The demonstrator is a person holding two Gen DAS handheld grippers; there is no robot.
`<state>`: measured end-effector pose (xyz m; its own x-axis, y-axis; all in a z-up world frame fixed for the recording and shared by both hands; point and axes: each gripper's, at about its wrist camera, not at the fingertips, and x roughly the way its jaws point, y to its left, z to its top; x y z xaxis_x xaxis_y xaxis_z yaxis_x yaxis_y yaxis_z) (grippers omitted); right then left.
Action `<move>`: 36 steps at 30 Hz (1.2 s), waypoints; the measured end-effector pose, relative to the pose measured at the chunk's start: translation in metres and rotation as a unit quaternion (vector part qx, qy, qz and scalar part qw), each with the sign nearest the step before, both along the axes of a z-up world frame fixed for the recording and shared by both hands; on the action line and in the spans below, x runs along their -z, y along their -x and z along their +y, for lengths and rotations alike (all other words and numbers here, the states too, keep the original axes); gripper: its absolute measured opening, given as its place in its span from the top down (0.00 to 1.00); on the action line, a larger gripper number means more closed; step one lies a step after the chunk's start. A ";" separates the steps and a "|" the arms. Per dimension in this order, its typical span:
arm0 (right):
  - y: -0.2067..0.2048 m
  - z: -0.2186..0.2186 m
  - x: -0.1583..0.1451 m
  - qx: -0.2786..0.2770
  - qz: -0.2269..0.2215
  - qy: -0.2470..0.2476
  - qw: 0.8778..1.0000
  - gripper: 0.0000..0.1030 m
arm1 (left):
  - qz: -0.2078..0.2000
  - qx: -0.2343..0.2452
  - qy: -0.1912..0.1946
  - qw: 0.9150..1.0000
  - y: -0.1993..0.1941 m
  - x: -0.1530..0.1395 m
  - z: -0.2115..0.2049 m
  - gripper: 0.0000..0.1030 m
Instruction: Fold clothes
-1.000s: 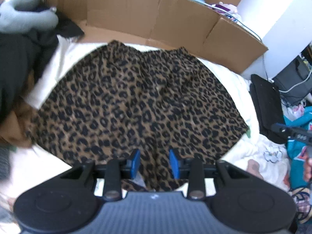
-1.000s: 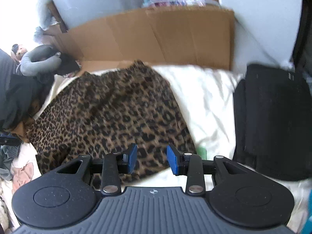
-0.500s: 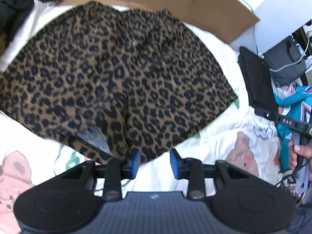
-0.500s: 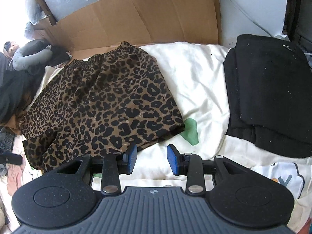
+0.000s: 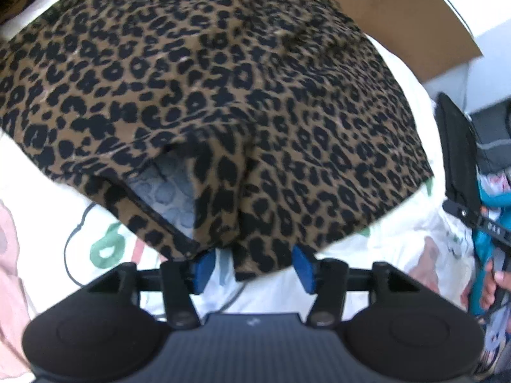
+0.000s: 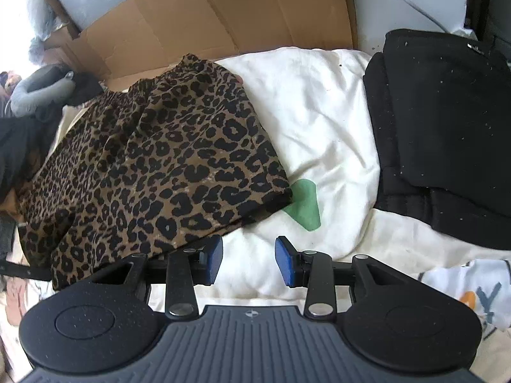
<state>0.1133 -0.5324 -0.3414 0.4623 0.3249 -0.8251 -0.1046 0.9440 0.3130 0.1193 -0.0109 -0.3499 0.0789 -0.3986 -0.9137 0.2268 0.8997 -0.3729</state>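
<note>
Bedsheet [image 6: 322, 102] half-hidden under leopard shorts [image 5: 223, 89]

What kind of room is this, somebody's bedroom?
Probably a bedroom at home: leopard-print shorts lie on a white printed bedsheet, folded black clothes sit beside them, and flattened cardboard leans behind.

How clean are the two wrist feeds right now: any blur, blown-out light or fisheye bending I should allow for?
Left wrist view: leopard-print shorts smeared by motion blur, strongly bulged by the fisheye; the left gripper itself is sharp. Right wrist view: crisper overall, the far left corner washed out by bright light, the cardboard edges bowed.
</note>
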 end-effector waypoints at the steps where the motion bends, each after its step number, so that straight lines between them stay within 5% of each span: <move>1: -0.003 0.000 0.002 0.002 0.002 -0.004 1.000 0.57 | 0.003 -0.004 0.003 1.000 -0.001 0.002 0.001 0.45; 5: -0.013 0.000 0.008 0.012 0.001 -0.016 1.000 0.57 | 0.017 -0.021 0.019 0.999 -0.007 0.011 0.004 0.46; 14: -0.039 -0.013 0.028 0.082 0.005 -0.036 0.996 0.48 | 0.040 -0.030 0.057 0.997 -0.005 0.020 0.008 0.84; 19: -0.050 -0.017 0.042 0.101 0.023 -0.053 0.993 0.48 | 0.044 -0.023 0.078 0.996 -0.003 0.018 0.008 0.89; 21: -0.053 -0.016 0.045 0.093 0.030 -0.072 0.993 0.56 | 0.046 -0.020 0.085 0.995 -0.002 0.017 0.008 0.90; 24: -0.056 -0.009 0.045 0.075 0.034 -0.064 0.995 0.98 | 0.052 -0.018 0.098 0.994 -0.001 0.014 0.006 0.91; 36: -0.056 -0.014 -0.001 0.071 -0.025 -0.021 0.997 0.98 | 0.043 0.007 0.122 0.992 -0.001 -0.004 0.001 0.92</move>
<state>0.1692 -0.5462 -0.3404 0.5462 0.2876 -0.7867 0.0123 0.9363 0.3509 0.1198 -0.0100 -0.3456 -0.0030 -0.6093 -0.7930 0.1967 0.7771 -0.5978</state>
